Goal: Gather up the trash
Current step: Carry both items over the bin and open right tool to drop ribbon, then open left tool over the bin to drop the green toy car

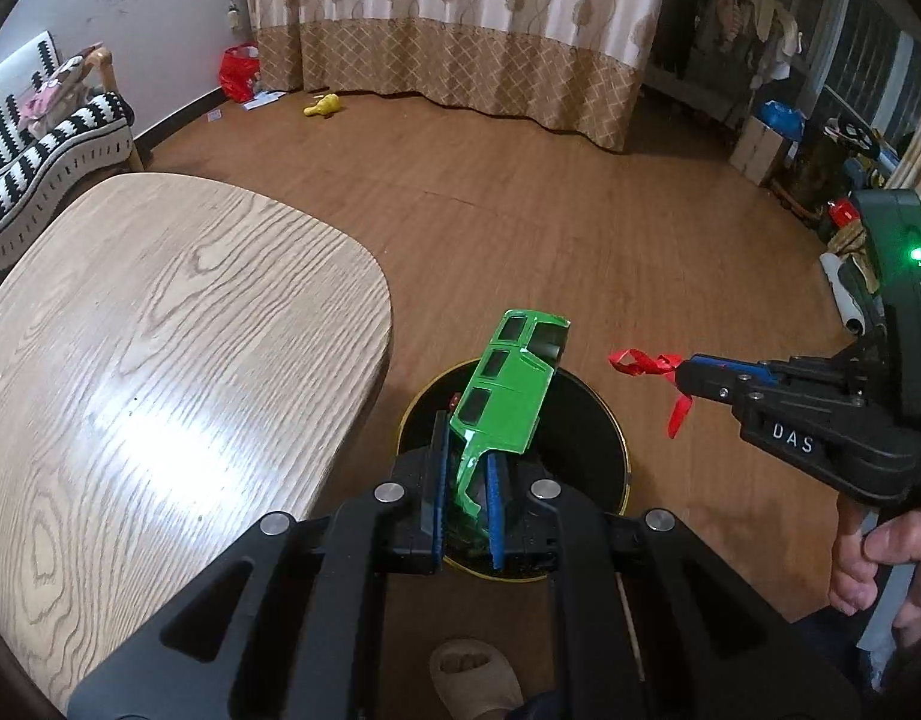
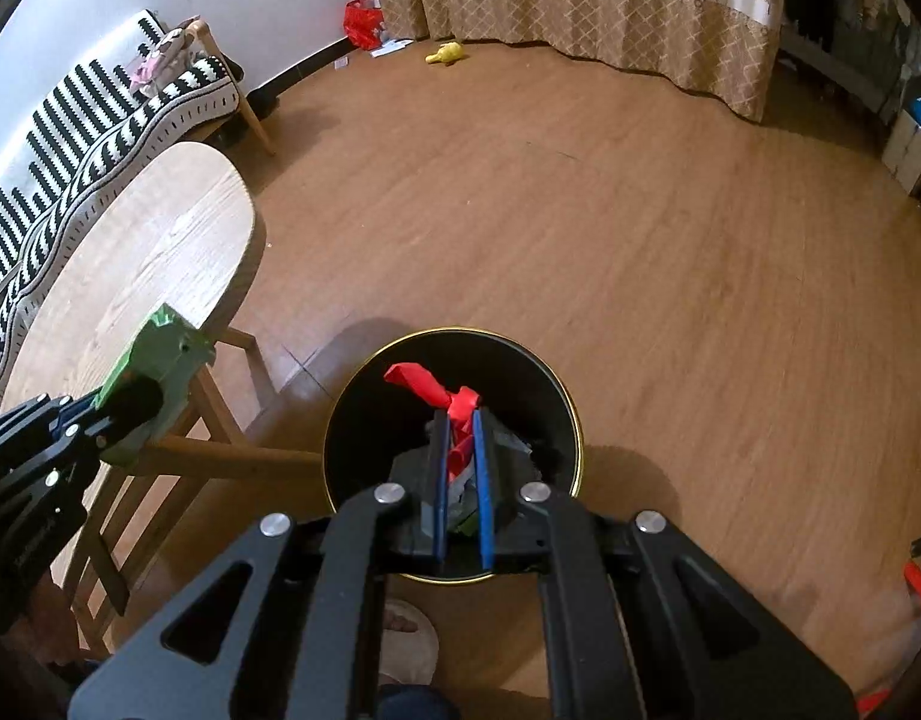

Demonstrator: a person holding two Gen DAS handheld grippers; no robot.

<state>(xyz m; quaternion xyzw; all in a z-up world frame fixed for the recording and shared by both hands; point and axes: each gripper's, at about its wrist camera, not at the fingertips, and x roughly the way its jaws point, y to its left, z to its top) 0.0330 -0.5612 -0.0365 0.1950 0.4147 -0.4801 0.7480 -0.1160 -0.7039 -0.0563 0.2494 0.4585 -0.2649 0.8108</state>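
Observation:
A green toy car body (image 1: 508, 390) sticks up from my left gripper (image 1: 467, 468), which is shut on its lower end right above the black round bin (image 1: 604, 420) with a gold rim. My right gripper (image 2: 460, 420) is shut on a scrap of red ribbon (image 2: 427, 385) and hangs over the same bin (image 2: 352, 438). In the left wrist view the right gripper (image 1: 679, 375) comes in from the right with the red ribbon (image 1: 640, 363) dangling from its tip. The right wrist view shows the green car body (image 2: 160, 354) held by the left gripper at the left.
A light wooden table (image 1: 160, 348) stands just left of the bin. A striped sofa (image 1: 46, 138) lines the left wall. A yellow toy (image 1: 322, 106) and a red bag (image 1: 239, 71) lie by the curtain. Boxes and clutter (image 1: 766, 144) fill the right side. A slippered foot (image 1: 475, 678) is below.

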